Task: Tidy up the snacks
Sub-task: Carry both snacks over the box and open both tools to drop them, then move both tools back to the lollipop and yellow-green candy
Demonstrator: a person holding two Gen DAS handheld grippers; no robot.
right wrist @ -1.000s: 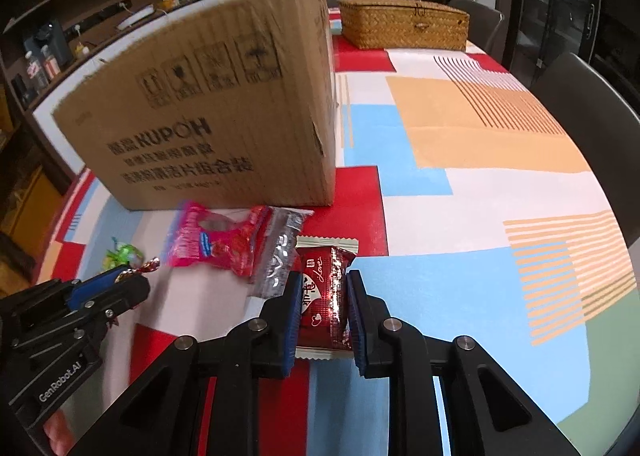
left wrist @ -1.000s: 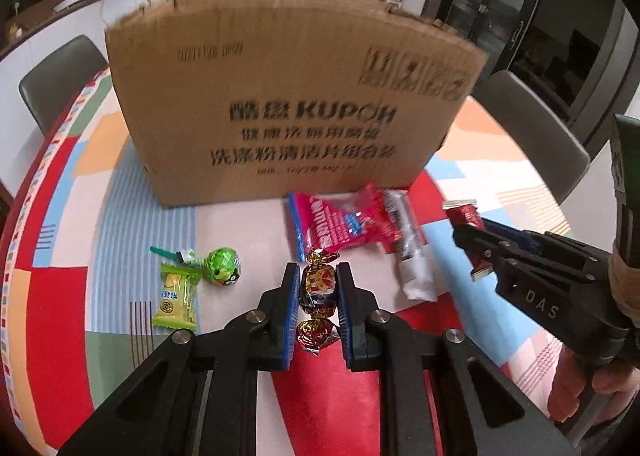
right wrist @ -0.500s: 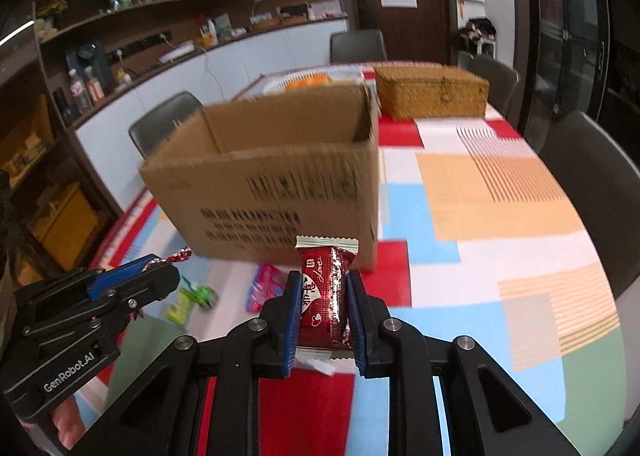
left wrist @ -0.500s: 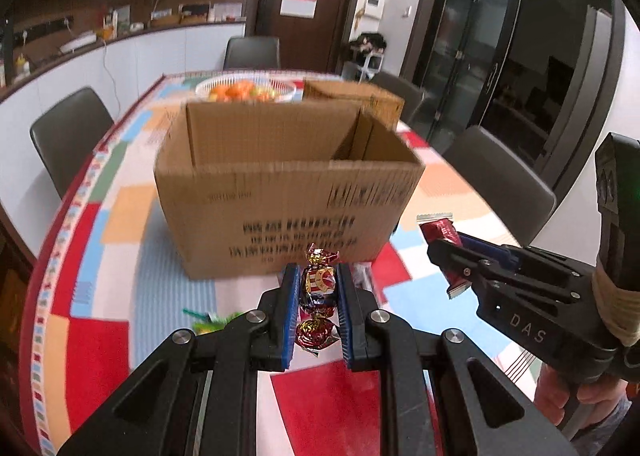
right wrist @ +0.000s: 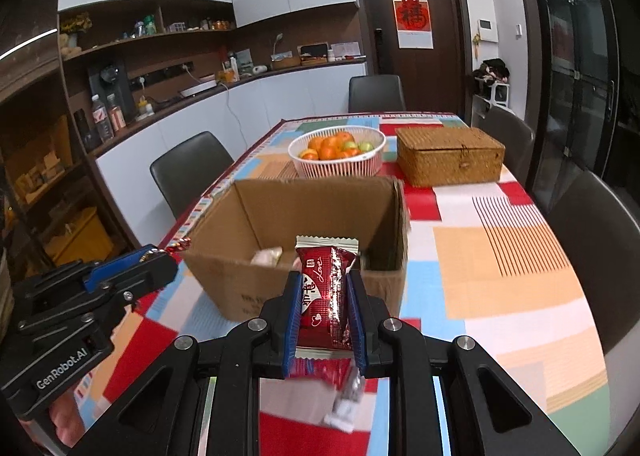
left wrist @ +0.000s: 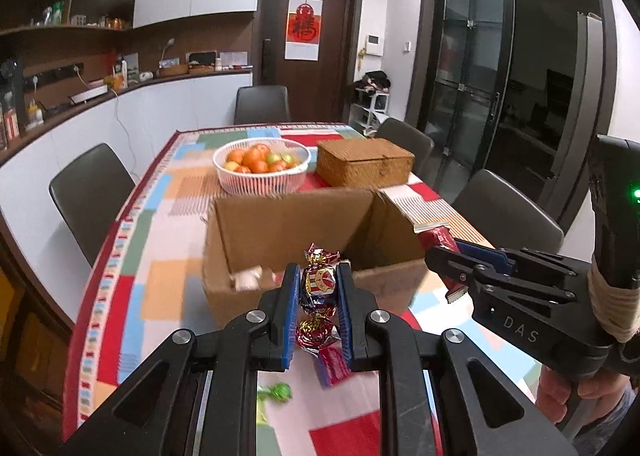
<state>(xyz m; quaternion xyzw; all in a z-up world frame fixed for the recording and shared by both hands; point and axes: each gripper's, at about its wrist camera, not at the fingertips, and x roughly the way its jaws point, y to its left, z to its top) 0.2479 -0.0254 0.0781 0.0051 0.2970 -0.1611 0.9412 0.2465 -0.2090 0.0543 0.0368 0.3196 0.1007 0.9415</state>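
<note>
Left tongs (left wrist: 318,296) pinch a crinkly foil candy (left wrist: 319,283); right tongs (right wrist: 324,298) clamp a glossy red wafer packet (right wrist: 326,288); corrugated cardboard box (right wrist: 304,223) at 12 o'clock.

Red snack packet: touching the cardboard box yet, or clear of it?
Cannot tell. In the right wrist view the red snack packet, clamped in the right gripper, overlaps the cardboard box rim, so neither contact nor gap shows.
</note>
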